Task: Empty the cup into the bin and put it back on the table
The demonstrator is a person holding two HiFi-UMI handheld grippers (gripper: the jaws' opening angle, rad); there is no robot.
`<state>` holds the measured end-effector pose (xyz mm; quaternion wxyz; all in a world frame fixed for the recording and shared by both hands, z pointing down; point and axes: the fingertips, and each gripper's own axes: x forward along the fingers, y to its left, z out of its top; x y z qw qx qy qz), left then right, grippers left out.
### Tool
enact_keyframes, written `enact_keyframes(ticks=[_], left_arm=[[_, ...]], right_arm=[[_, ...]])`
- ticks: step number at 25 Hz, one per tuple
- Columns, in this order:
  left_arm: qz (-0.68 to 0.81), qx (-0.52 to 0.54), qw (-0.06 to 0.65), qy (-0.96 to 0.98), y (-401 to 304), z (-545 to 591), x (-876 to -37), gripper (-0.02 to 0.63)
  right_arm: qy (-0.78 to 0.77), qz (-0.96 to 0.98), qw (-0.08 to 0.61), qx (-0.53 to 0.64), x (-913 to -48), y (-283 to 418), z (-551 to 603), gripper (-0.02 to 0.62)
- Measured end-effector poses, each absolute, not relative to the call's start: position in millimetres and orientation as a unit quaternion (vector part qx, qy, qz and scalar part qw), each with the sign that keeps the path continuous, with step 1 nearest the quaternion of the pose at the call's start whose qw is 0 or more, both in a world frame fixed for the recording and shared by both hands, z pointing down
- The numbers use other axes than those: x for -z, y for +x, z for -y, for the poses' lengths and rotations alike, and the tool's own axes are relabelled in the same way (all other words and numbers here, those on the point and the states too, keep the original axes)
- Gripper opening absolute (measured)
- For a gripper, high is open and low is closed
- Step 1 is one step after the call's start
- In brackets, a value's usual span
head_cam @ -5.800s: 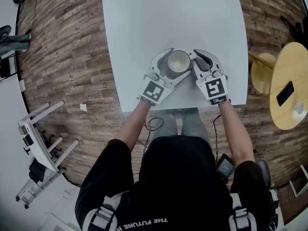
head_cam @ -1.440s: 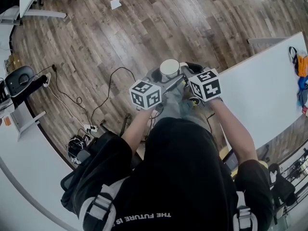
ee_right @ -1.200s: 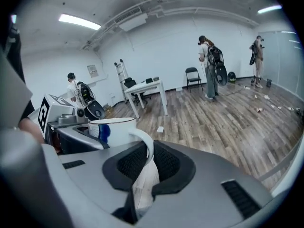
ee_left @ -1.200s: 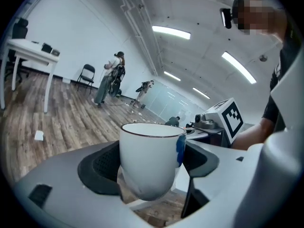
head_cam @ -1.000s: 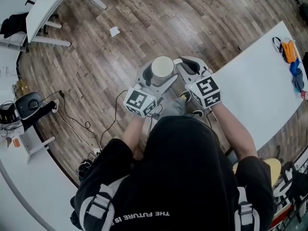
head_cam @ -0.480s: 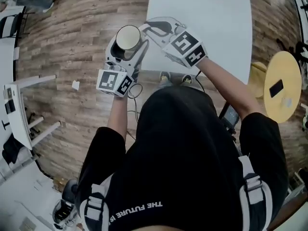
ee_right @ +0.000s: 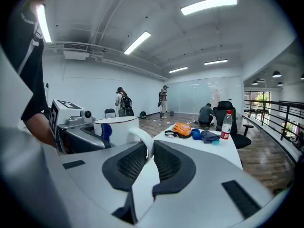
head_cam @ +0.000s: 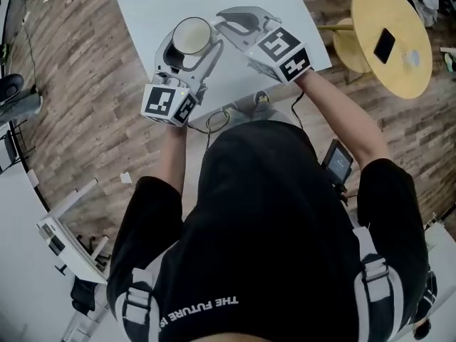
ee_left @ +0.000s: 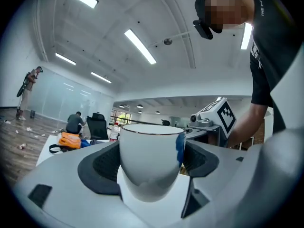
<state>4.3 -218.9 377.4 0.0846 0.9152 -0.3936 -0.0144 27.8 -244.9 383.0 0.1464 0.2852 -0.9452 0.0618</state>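
A white cup (head_cam: 192, 35) hangs upright just over the white table (head_cam: 153, 2), near its front edge. My left gripper (head_cam: 189, 45) is shut on the cup's body (ee_left: 149, 158), with the dark pads pressed against both sides. My right gripper (head_cam: 225, 21) comes in from the right and is shut on the cup's handle (ee_right: 142, 141), which is pinched between its pads. In the right gripper view the cup's body (ee_right: 116, 127) shows past the jaws, with the left gripper (ee_right: 71, 122) behind it. The inside of the cup looks pale, and I cannot make out any contents.
A round yellow side table (head_cam: 410, 20) with a phone (head_cam: 384, 45) stands to the right, beside a yellow stool (head_cam: 349, 38). At the table's far end lie an orange bag (ee_right: 183, 128) and a water bottle (ee_right: 227, 124). Wooden floor surrounds the table, and people stand far off.
The cup and both grippers have swung from over the floor beside the table's corner to over the table top. Both grips have held.
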Motion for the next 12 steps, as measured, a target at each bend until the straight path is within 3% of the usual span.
enact_keyframes(ticks=[12], left_arm=[[0.332, -0.067, 0.092, 0.936, 74.9, 248.3, -482.4, 0.380]], right_arm=[[0.322, 0.920, 0.183, -0.132, -504.6, 94.0, 269.7, 0.052]])
